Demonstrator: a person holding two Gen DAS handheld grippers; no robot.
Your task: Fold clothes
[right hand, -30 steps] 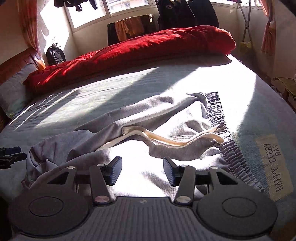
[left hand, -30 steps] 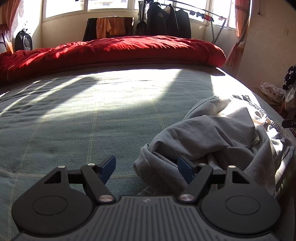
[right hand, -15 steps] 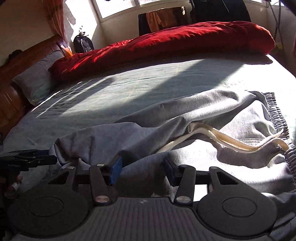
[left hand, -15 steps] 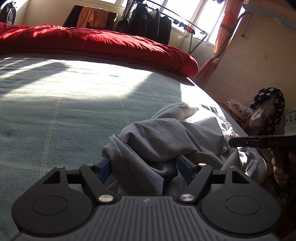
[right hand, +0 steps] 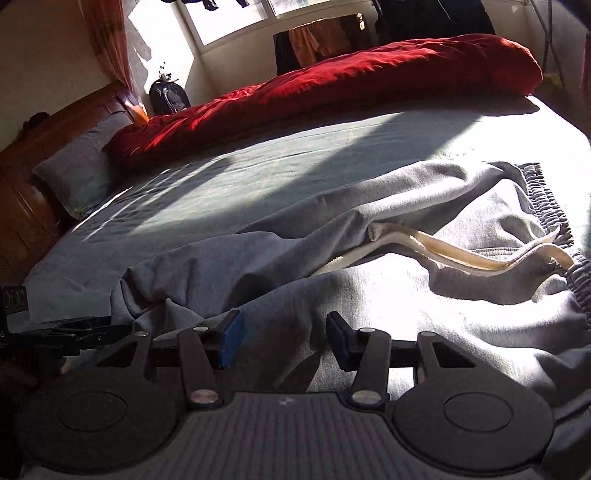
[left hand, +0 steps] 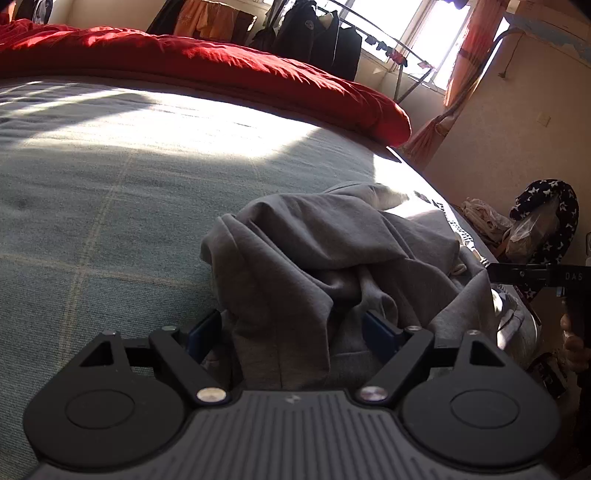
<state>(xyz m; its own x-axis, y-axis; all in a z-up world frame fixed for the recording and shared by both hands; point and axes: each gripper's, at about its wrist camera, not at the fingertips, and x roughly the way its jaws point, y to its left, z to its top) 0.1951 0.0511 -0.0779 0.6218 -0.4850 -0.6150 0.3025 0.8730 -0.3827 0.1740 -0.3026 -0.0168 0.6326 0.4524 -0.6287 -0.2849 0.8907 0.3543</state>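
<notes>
**Both grippers spread wide over the grey sweatpants**

Your left gripper (left hand: pixel 291 332) sits low at the near edge of the bed (left hand: pixel 110 177), its blue-padded fingers (left hand: pixel 205 332) parted wide. A bunched fold of the grey sweatpants (left hand: pixel 314 251) rises between them and spills toward the camera, but the pads stand apart on either side of the cloth and do not clamp it. From this view the garment is heaped in a crumpled mound on the teal bedspread, toward the bed's right edge.

Your right gripper (right hand: pixel 284 341) is likewise spread, its fingers (right hand: pixel 231 339) apart with grey fabric lying flat under and between them; nothing is pinched. In the right wrist view the sweatpants (right hand: pixel 369 236) stretch across the bed from lower left to the right, where the ribbed elastic waistband (right hand: pixel 546 206) lies in sun. A cream drawstring (right hand: pixel 461 254) trails over the cloth near that band.

The other tool shows at the frame edge in each view: a black gripper at the right in the left wrist view, with part of your hand (left hand: pixel 574 343) gripping its handle.

A red duvet (right hand: pixel 332 88) is rolled along the far side of the bed, with a grey pillow (right hand: pixel 81 166) against the wooden headboard (right hand: pixel 22 177). Dark jackets (left hand: pixel 321 33) hang by the window.
</notes>
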